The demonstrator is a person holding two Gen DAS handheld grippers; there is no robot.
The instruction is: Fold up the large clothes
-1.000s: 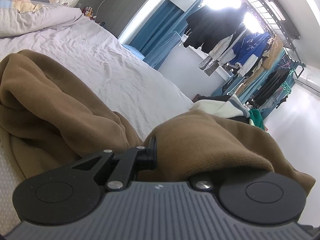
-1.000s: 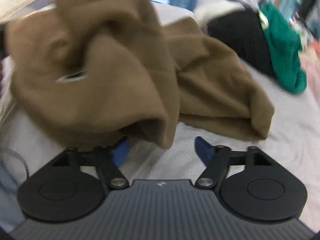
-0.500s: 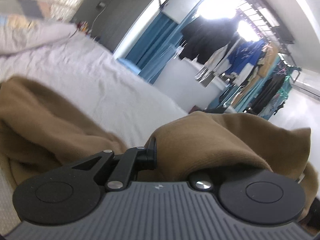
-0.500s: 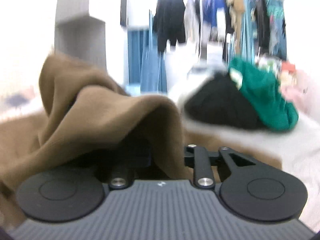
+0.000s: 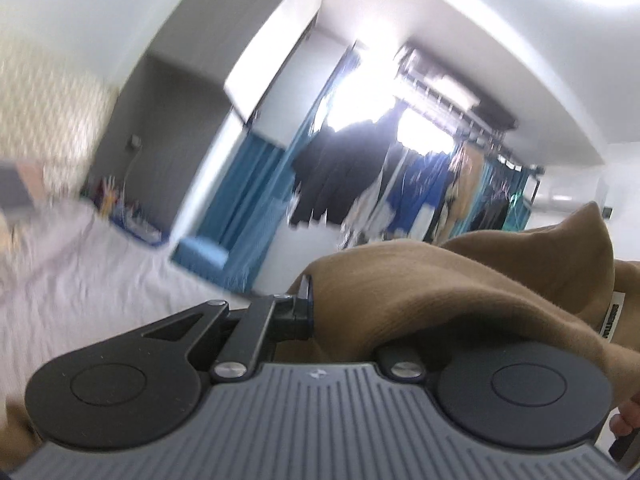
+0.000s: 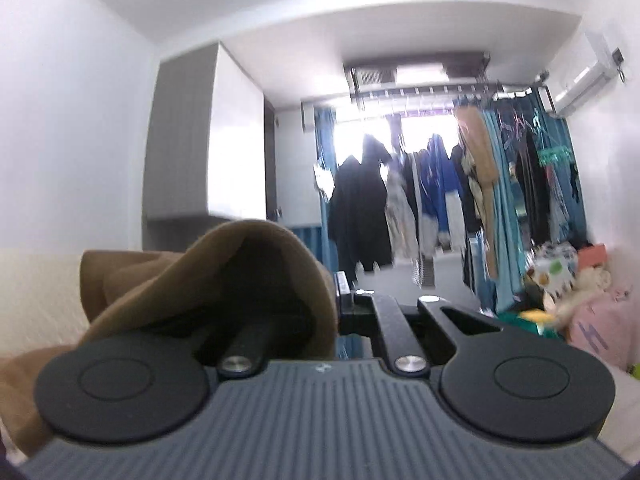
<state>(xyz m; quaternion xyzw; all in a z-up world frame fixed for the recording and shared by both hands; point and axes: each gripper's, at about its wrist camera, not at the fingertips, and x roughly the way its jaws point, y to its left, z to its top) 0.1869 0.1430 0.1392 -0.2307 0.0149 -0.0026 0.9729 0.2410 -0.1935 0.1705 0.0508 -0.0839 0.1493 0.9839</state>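
We see the left gripper (image 5: 310, 300) clamped on the brown garment (image 5: 440, 296), cloth draped over its right finger. The right gripper (image 6: 335, 304) pinches the same garment (image 6: 168, 280), cloth hanging left. Beyond: bed (image 5: 100, 280), then clothes rack (image 6: 440, 200) by the window.

Bright window (image 6: 416, 136) (blue curtains (image 5: 256, 184)), white walls (image 6: 72, 128).

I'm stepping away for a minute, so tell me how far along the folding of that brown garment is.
Early. Done: both grippers have a grip, the left gripper and the right gripper each with jaws shut on the brown garment. In hand: it hangs bunched from both, above the bed. Left: spreading it flat and every fold.
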